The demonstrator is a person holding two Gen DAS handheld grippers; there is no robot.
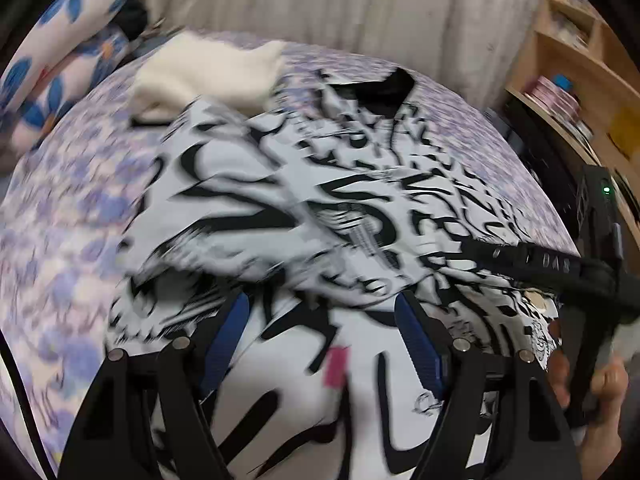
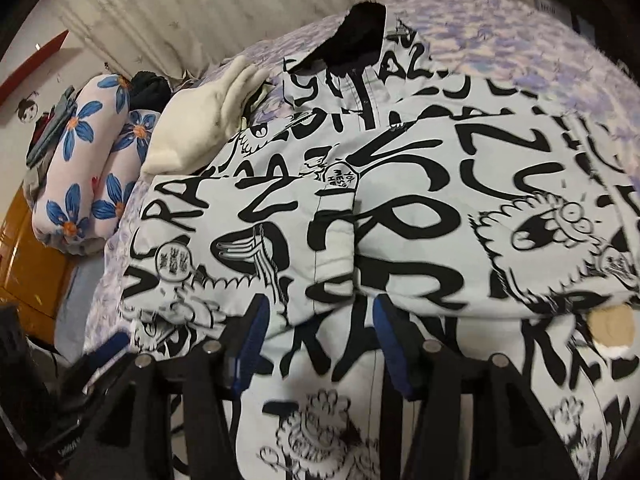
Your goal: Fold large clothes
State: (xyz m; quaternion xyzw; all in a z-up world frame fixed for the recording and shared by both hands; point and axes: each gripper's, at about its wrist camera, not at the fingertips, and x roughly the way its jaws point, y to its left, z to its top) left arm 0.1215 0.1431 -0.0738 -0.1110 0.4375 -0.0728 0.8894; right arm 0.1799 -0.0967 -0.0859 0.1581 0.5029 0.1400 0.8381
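A large white jacket with black graffiti print (image 1: 360,200) lies spread on the bed, its black collar lining (image 1: 384,92) at the far end. In the left wrist view my left gripper (image 1: 324,320) hovers open over the near part of the jacket, its blue pads wide apart, with a pink tag (image 1: 336,366) lying between them. Over the jacket (image 2: 400,220) in the right wrist view, my right gripper (image 2: 320,328) is open just short of a folded-over sleeve edge (image 2: 336,240). Cloth lies under both grippers and neither pinches it. The left view is motion-blurred.
A purple flowered bedsheet (image 1: 60,240) covers the bed. A cream garment (image 2: 200,128) lies beside the collar, with blue-flowered rolled bedding (image 2: 88,160) behind it. A wooden shelf (image 1: 580,80) stands at the right. A person's hand (image 1: 592,392) grips a black handle at the right edge.
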